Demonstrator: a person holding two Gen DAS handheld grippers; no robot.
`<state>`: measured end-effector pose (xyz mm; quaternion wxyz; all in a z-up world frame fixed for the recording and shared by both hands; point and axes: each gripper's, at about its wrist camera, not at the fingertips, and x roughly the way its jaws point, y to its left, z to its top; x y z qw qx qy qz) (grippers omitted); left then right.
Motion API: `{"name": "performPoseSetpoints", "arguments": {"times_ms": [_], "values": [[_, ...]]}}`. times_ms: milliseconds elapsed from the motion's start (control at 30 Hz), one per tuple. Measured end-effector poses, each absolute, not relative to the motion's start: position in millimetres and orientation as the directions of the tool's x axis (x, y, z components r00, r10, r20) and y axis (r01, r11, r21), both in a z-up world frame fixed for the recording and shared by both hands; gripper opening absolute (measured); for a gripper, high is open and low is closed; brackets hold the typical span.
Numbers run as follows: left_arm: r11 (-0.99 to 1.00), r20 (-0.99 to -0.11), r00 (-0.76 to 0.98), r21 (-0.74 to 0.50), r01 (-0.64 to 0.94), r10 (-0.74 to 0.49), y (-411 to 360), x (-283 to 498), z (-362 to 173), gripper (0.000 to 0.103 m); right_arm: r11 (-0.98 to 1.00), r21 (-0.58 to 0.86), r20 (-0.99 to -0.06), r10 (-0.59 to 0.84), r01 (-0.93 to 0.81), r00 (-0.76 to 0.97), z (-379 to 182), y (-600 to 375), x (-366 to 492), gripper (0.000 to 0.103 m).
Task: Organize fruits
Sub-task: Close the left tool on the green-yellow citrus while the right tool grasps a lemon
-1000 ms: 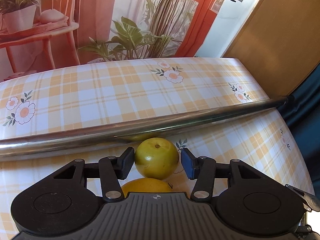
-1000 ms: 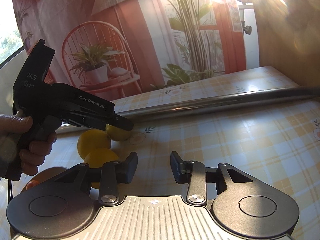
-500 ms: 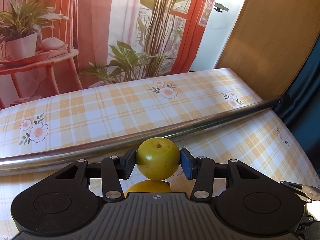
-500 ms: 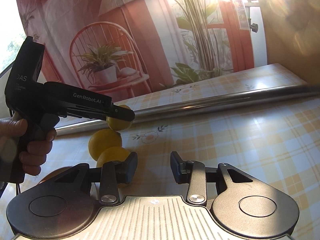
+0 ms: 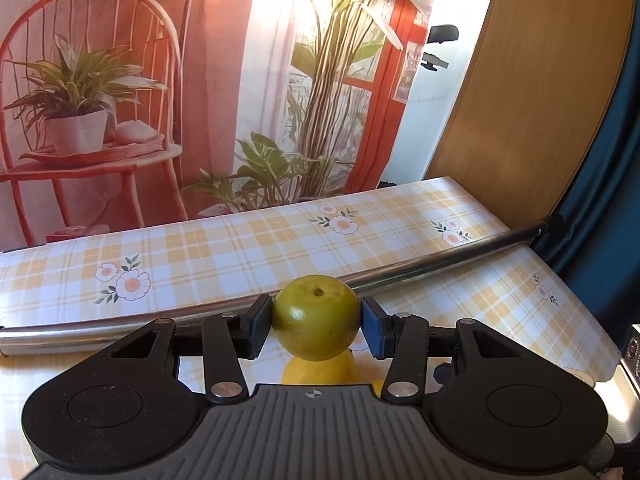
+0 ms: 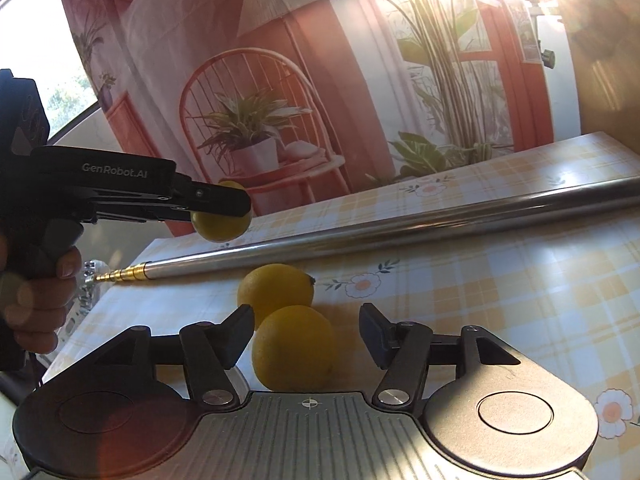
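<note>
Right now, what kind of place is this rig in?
Probably a staged home-style tabletop: a plaid floral tablecloth, a printed backdrop of a chair and potted plants behind it, and lemons on the table. The left gripper holds a green fruit.

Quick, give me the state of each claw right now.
Left claw: closed on the green fruit, lifted off the table.
Right claw: open, empty, around a yellow lemon.
</note>
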<state>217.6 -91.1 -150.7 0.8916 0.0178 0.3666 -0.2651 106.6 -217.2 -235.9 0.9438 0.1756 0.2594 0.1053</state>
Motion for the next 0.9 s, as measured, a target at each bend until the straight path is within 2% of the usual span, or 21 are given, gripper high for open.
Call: {"name": "performPoseSetpoints", "arguments": {"times_ms": [167,467,900], "values": [[0.874,-0.656,0.619,-0.134,0.467,-0.431,-70.4,199.6,-145.5,0.050,0.912,0.393,-0.466,0.311,-0.121,0.828,-243.0,-208.8,121.4,0.055],[0.888,-0.661,0.619,-0.168,0.429,-0.424,-42.4,171.3,-148.0,0.050,0.910,0.401,-0.515,0.322,-0.109,0.794,-261.8,-198.9,128.8,0.053],[0.893,-0.694,0.589,-0.184,0.410,-0.414,-33.9,152.0,-166.1,0.050,0.913,0.392,-0.504,0.319,-0.117,0.803,-264.5,-198.2,122.8,0.051]]}}
